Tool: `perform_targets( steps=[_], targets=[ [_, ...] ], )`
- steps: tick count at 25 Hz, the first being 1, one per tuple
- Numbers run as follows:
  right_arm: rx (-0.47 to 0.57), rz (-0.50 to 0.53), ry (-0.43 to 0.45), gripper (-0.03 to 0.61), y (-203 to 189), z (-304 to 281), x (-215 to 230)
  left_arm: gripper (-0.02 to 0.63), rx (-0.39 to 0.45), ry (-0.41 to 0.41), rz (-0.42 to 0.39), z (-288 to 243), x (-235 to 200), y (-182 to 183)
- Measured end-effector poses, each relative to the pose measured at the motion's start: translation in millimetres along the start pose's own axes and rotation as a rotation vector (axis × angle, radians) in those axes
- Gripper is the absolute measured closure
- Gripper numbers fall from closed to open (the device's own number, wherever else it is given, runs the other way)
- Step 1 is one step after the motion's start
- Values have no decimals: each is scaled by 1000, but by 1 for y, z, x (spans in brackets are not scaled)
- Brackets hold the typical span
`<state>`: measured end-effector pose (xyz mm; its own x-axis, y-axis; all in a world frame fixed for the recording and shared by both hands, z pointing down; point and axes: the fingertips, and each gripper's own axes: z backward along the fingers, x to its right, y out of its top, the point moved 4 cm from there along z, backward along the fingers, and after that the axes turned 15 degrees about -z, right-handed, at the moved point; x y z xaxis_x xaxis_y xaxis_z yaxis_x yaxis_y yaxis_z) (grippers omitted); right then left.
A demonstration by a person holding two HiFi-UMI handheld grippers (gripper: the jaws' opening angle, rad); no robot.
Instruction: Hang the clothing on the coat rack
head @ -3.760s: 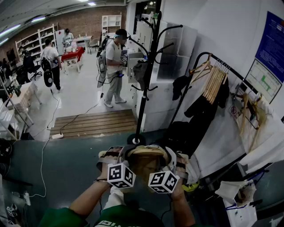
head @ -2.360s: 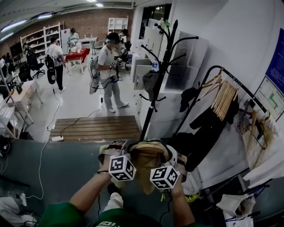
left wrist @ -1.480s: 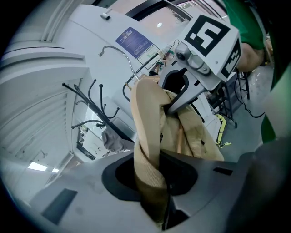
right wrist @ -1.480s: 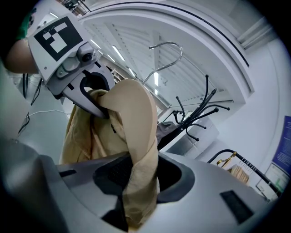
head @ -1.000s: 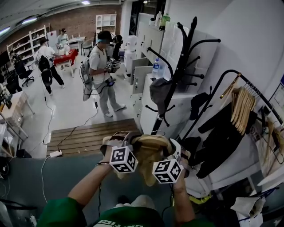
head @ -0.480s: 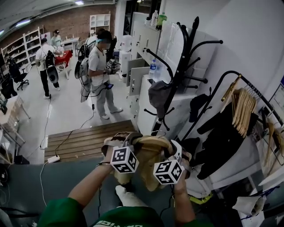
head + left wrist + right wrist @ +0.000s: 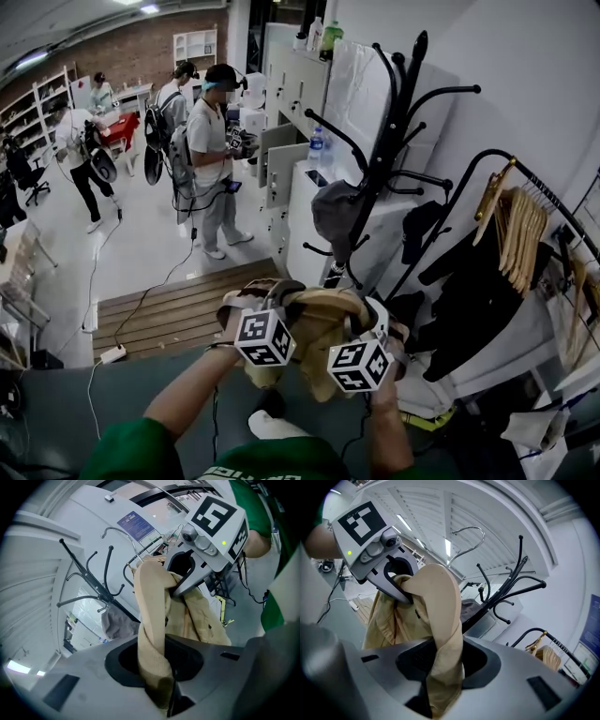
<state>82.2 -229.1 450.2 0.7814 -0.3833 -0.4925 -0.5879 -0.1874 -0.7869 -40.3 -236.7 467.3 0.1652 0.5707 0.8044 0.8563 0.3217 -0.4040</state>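
Note:
A tan garment (image 7: 314,328) is bunched between both grippers at chest height. My left gripper (image 7: 269,298) is shut on one fold of it (image 7: 152,620); my right gripper (image 7: 368,319) is shut on another fold (image 7: 440,606). In each gripper view the cloth runs up out of the jaws to the other gripper. The black coat rack (image 7: 394,141) stands just beyond the garment, its hooks curving up (image 7: 89,581) (image 7: 511,590). A grey cap (image 7: 335,211) hangs on a lower hook.
A clothes rail (image 7: 511,225) with wooden hangers and dark garments stands right of the rack. White cabinets (image 7: 305,178) are behind it. A person (image 7: 211,150) stands on the floor to the left, others farther back. A wooden platform (image 7: 169,305) and a power strip (image 7: 111,354) lie below.
The coat rack has come nearer and stands taller in the head view. Both grippers still hold the tan garment the same way. The people in the background have shifted.

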Motion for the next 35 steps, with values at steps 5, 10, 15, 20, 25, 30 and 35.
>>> perform_targets(
  steps=[5,10,15,20,25,30,35],
  targets=[
    [-16,-33,-40,437,14,-22,8,525,38,-22,-39,-19,-27,-12],
    [-37,-58,-82,437,24,-40,22,525,80,-38,-72,-38,-52,-17],
    [-50,-70,-124,436,32,-57,38,525,122,-61,-84,-61,-73,-19],
    [-66,-72,-165,436,42,-74,54,525,162,-88,-84,-83,-94,-22],
    [-92,-81,-188,436,44,-93,66,525,191,-120,-85,-107,-108,-26],
    [-112,-87,-197,436,44,-111,75,524,203,-148,-84,-128,-117,-31],
    [-113,-94,-199,436,49,-131,81,525,208,-165,-83,-145,-130,-40]
  ],
)
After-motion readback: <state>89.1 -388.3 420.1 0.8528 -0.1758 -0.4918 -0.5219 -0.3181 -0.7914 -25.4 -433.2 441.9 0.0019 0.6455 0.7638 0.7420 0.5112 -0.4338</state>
